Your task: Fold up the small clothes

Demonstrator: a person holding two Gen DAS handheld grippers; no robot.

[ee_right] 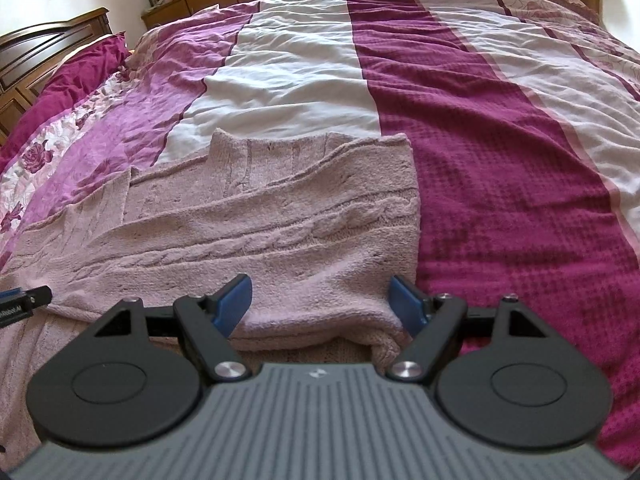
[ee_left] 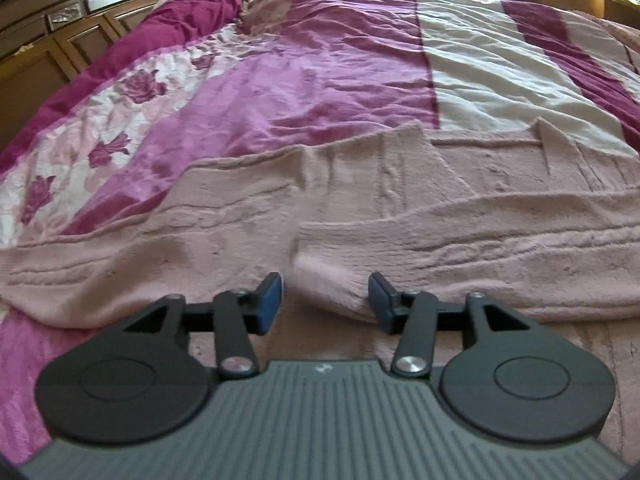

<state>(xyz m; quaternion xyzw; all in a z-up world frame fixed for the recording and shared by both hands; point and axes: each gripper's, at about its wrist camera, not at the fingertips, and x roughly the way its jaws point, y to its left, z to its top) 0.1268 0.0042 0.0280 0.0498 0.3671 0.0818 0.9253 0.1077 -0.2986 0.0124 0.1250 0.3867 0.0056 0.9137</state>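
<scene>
The pink knitted sweater [ee_right: 280, 220] lies flat on the bed [ee_right: 500, 160], already partly folded, and its long axis runs side to side in front of me, with the neat folded edge ending beside the dark magenta stripe of the bedspread. My right tool [ee_right: 320, 304] hangs over the near right corner of that sweater, its jaws standing wide apart with the thick knit bulging up between them; the blue pads do not press on the cloth as far as I can see, so I judge nothing is gripped there. My left tool [ee_left: 326, 298] sits further along the near hem toward the left, jaws about half apart, and a blurred tuft of the pink knit lies between them without being pinched; I read that as loose, not held. In the right wrist view the tip of the left tool shows at the far left edge, so the two tools are well apart along the same near edge. The coming fold, I judge, turns on this: the free length of sweater stretches away to my left, so the left tool is the nearer one to take it and bring it across toward the right.
</scene>
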